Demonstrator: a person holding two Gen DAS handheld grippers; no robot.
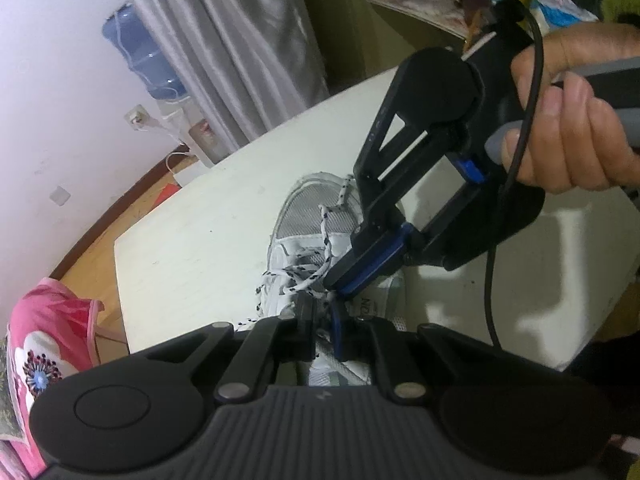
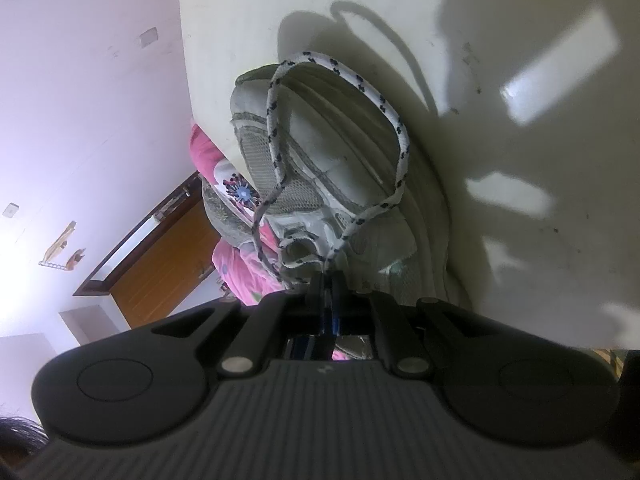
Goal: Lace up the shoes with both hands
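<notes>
A worn white and grey sneaker [image 1: 296, 208] lies on a white table [image 1: 192, 240], its white lace [image 1: 326, 236] speckled with dark dots. My right gripper [image 1: 336, 284], held by a hand [image 1: 572, 120], comes down from the upper right and is shut on the lace at the eyelets. In the right wrist view that gripper [image 2: 329, 276] pinches the lace [image 2: 384, 100], which arcs in a big loop over the sneaker [image 2: 320, 152]. My left gripper [image 1: 320, 316] sits just below it over the shoe's opening. Its jaws stand a narrow gap apart with something white between them; whether they clamp it is unclear.
A black cable [image 1: 490, 280] hangs from the right gripper across the table. The table edge [image 2: 188, 80] runs close to the shoe's toe. Pink patterned fabric [image 1: 52, 340] lies beyond that edge. A blue water jug [image 1: 140, 60] and grey curtains stand by the wall.
</notes>
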